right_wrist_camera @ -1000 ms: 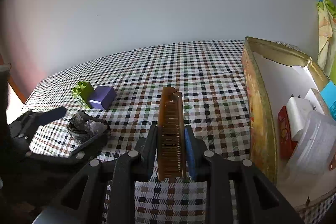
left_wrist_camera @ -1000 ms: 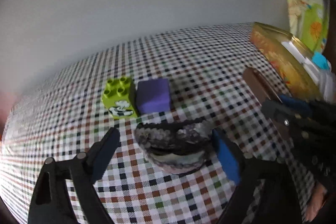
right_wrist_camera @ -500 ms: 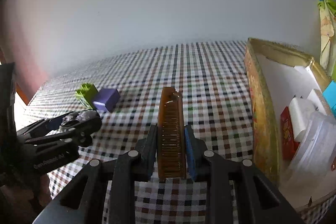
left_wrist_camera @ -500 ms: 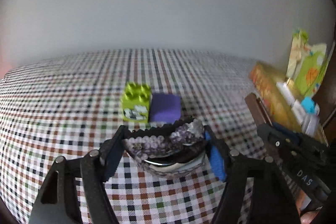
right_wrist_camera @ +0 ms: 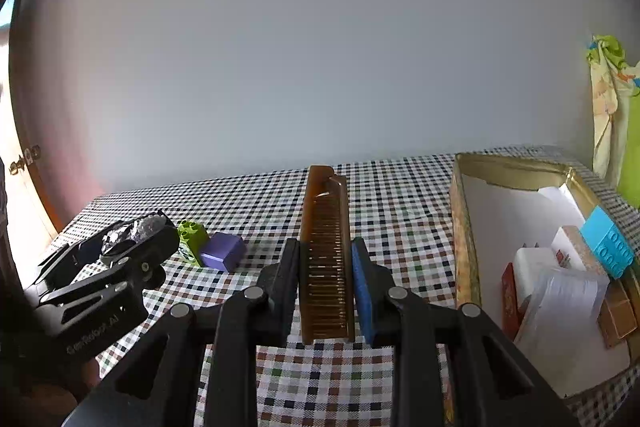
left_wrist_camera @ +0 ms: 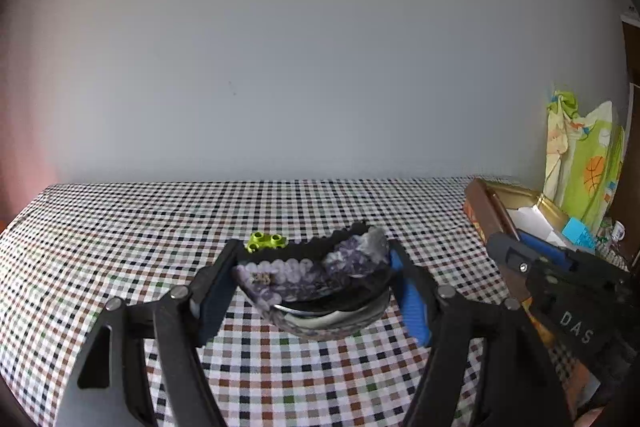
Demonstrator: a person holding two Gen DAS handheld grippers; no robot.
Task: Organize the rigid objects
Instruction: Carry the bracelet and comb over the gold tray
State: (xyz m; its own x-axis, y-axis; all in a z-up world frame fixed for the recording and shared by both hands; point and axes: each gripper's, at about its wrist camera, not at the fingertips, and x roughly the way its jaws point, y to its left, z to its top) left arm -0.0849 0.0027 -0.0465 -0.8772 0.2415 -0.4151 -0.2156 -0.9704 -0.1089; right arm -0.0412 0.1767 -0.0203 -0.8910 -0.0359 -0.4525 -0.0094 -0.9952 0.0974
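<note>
My left gripper is shut on a dark hair clip with grey-purple beading, held across its pads above the checked tablecloth. The right wrist view shows that gripper at the left with the clip in it. My right gripper is shut on a brown comb, which points away along the fingers. A green toy brick and a purple block sit side by side on the cloth behind the clip. Only the brick's studs peek over the clip in the left wrist view.
An open gold tin box stands at the right, holding a blue brick, white packets and small cartons. A green patterned cloth hangs behind it. A plain wall backs the table.
The left gripper closed on the hair clip and lifted it off the cloth, levelling out. The right gripper rose a little with the comb still in it.
</note>
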